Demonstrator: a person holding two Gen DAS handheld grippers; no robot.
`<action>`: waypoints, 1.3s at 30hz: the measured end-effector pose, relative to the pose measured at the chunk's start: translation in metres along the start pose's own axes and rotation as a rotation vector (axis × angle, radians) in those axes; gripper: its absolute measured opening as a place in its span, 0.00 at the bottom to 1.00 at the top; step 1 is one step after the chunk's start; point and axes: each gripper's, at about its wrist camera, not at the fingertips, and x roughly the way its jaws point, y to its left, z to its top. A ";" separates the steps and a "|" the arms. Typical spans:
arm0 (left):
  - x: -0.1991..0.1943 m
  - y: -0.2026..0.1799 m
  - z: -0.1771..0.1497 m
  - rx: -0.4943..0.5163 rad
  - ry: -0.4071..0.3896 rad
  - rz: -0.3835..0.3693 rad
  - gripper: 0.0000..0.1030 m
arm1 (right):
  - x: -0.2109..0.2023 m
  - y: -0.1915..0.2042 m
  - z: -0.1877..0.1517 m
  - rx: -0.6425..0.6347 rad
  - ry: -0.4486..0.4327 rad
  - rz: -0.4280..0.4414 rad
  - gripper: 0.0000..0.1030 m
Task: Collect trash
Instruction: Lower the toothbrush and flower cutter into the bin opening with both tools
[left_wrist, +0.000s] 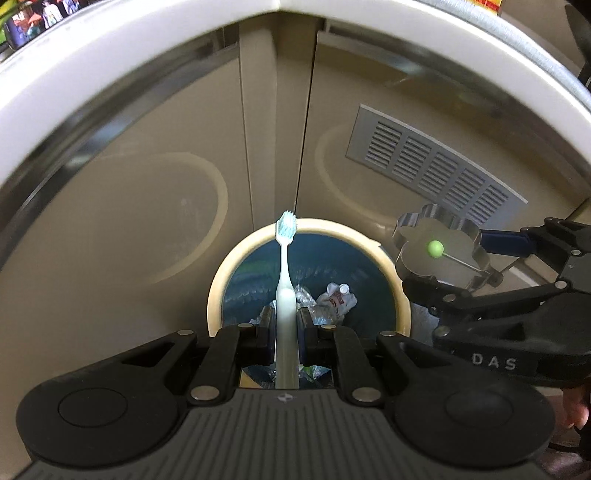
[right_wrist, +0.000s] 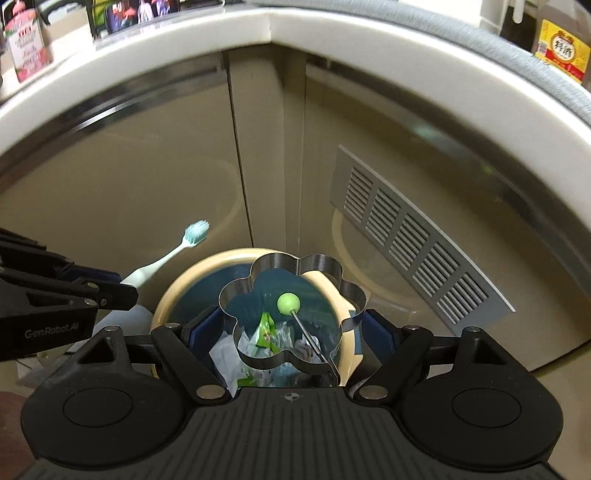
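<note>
**Two pieces of rubbish hanging over the bin**

I am holding both tongs over the round trash bin (left_wrist: 217, 291), which is standing on the floor in the corner where two beige cabinet doors (left_wrist: 155, 155) are meeting under a pale countertop edge (right_wrist: 266, 26). A slatted vent (right_wrist: 417, 236) is sitting in the right-hand door, just behind the bin.

My left gripper (left_wrist: 286, 325) is pinching narrow on the handle of a toothbrush (left_wrist: 285, 266). I am gripping it low on the handle so the bristled head is pointing away from me, out over the far rim; judging by that, a release should let it slide head-first into the opening.

My right gripper (right_wrist: 288, 332) is standing wide, its blue pads pressing on the two outer sides of a flower-shaped metal ring mould (right_wrist: 280, 354) with a thin wire handle ending in a green ball (right_wrist: 288, 303). I am holding it flat across its width because the band is giving me nothing narrower to catch. In the right wrist view the ring is lying squarely over the mouth of the bin, and I am seeing the contents straight through it.

The bin is lined with a dark bag and already partly filled: a green snack wrapper (right_wrist: 266, 330), crumpled clear plastic (left_wrist: 308, 299), a white wrapper with red print (left_wrist: 338, 297) and some white paper are lying at the bottom. There is looking to be room enough for both of my pieces
</note>
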 end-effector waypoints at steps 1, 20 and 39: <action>0.003 -0.001 0.000 0.000 0.006 0.001 0.12 | 0.004 0.001 -0.001 -0.003 0.009 -0.002 0.81; 0.087 -0.002 0.010 -0.008 0.164 0.018 0.12 | 0.072 0.007 -0.003 -0.025 0.154 -0.018 0.81; 0.115 -0.005 0.011 0.021 0.232 0.041 0.12 | 0.109 0.006 -0.003 -0.043 0.218 -0.032 0.81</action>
